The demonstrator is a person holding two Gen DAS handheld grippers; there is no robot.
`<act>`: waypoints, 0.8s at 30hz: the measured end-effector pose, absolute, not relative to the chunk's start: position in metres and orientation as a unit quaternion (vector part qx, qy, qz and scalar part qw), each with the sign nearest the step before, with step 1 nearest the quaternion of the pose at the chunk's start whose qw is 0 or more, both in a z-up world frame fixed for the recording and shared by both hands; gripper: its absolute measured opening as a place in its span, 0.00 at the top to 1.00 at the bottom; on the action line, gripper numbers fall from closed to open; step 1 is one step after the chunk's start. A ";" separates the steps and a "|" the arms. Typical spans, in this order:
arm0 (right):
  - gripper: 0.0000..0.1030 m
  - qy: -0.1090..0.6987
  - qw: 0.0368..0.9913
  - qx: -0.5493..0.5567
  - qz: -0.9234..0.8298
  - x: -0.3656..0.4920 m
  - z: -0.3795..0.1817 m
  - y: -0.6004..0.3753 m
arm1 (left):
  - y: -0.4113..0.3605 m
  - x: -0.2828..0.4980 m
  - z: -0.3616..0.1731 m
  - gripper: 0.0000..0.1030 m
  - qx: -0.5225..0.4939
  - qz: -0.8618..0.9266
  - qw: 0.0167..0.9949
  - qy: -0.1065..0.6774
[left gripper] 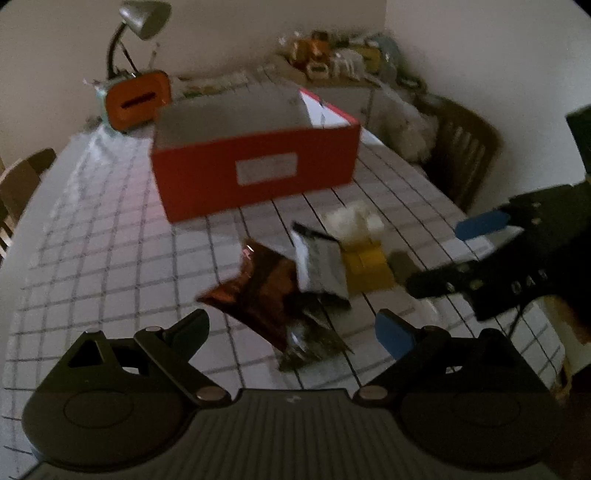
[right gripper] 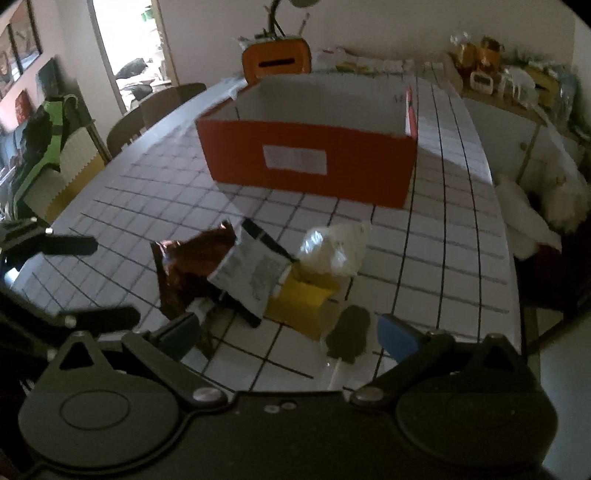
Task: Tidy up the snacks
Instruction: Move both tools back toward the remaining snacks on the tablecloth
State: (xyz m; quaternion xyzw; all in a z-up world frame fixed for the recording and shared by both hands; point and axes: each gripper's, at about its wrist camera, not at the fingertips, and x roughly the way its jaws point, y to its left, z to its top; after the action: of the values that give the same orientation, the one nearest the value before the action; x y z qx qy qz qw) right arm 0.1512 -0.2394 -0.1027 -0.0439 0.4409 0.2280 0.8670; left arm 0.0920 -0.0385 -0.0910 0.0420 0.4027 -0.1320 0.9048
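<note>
A pile of snacks lies on the checked table: a brown foil packet (left gripper: 255, 291) (right gripper: 188, 266), a silver-white packet (left gripper: 321, 266) (right gripper: 251, 273), a yellow packet (left gripper: 365, 266) (right gripper: 303, 299), a clear white bag (left gripper: 354, 218) (right gripper: 336, 247) and a dark lollipop (right gripper: 349, 334). An open empty red box (left gripper: 255, 162) (right gripper: 310, 162) stands behind them. My left gripper (left gripper: 291, 332) is open just before the brown packet. My right gripper (right gripper: 288, 332) is open over the near edge of the pile; it also shows open in the left wrist view (left gripper: 436, 254) at the right.
An orange tissue holder (left gripper: 138, 99) (right gripper: 277, 59) and a desk lamp (left gripper: 142, 22) stand at the table's far end. Chairs (left gripper: 461, 147) (right gripper: 147, 110) line both sides. A cluttered sideboard (left gripper: 343, 55) sits in the far corner. My left gripper shows at left in the right wrist view (right gripper: 81, 280).
</note>
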 end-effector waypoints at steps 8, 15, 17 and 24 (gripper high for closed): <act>0.03 0.463 0.858 -0.047 0.218 0.163 -0.125 -0.248 | -0.048 0.100 -0.123 0.06 0.034 -0.134 0.886 0.442; 0.10 0.481 0.851 -0.049 0.206 0.179 -0.145 -0.248 | -0.047 0.126 -0.135 0.16 -0.002 -0.115 0.864 0.490; 0.13 0.488 0.848 -0.045 0.202 0.186 -0.149 -0.248 | -0.047 0.132 -0.141 0.24 -0.008 -0.109 0.856 0.505; 0.21 0.500 0.844 -0.063 0.184 0.197 -0.163 -0.245 | -0.047 0.143 -0.147 0.24 -0.036 -0.101 0.844 0.526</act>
State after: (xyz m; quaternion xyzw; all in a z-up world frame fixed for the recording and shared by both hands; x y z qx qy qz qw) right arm 0.1967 -0.2451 -0.1627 -0.0626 0.4996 0.1838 0.8442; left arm 0.1432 -0.0469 -0.1474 -0.0362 0.5257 -0.1008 0.8439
